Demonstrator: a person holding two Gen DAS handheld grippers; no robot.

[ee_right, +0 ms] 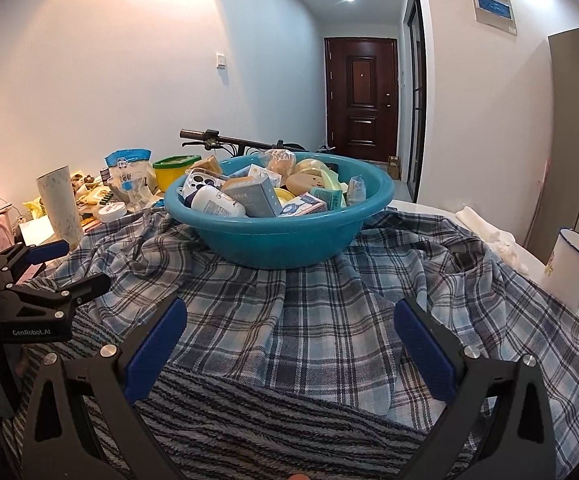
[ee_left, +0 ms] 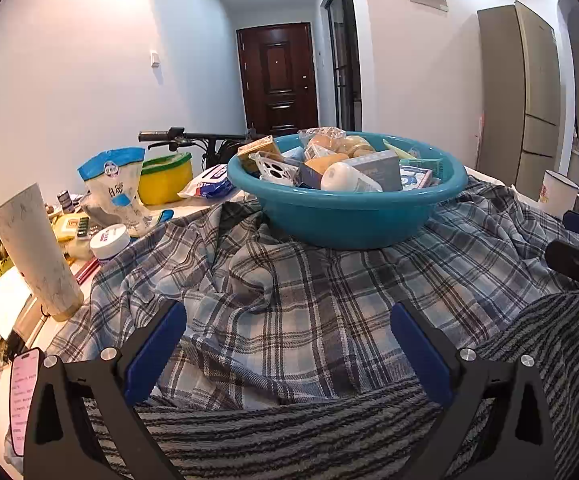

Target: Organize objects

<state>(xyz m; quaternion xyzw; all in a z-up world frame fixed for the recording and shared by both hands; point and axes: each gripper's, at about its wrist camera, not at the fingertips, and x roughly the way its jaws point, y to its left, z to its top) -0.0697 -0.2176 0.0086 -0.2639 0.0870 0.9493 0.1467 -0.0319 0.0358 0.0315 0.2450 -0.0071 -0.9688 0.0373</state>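
Note:
A teal plastic basin (ee_left: 345, 220) (ee_right: 273, 240) sits on a blue plaid cloth (ee_left: 289, 304) (ee_right: 309, 320) in the middle of the table. It is heaped with small boxes, packets, a white bottle (ee_left: 339, 177) (ee_right: 215, 202) and bread-like items. A striped grey towel (ee_left: 289, 440) (ee_right: 249, 420) lies in front of the plaid cloth. My left gripper (ee_left: 289, 344) is open and empty above the cloth, short of the basin; it also shows in the right wrist view (ee_right: 69, 270). My right gripper (ee_right: 291, 340) is open and empty, likewise short of the basin.
At the left stand a tall white tumbler (ee_left: 35, 256) (ee_right: 61, 208), a blue-and-white bag (ee_left: 119, 188), a yellow tub with green rim (ee_left: 165, 178), a white jar (ee_left: 109, 240) and a phone (ee_left: 25, 396). A white enamel mug (ee_right: 573, 272) stands at the right edge.

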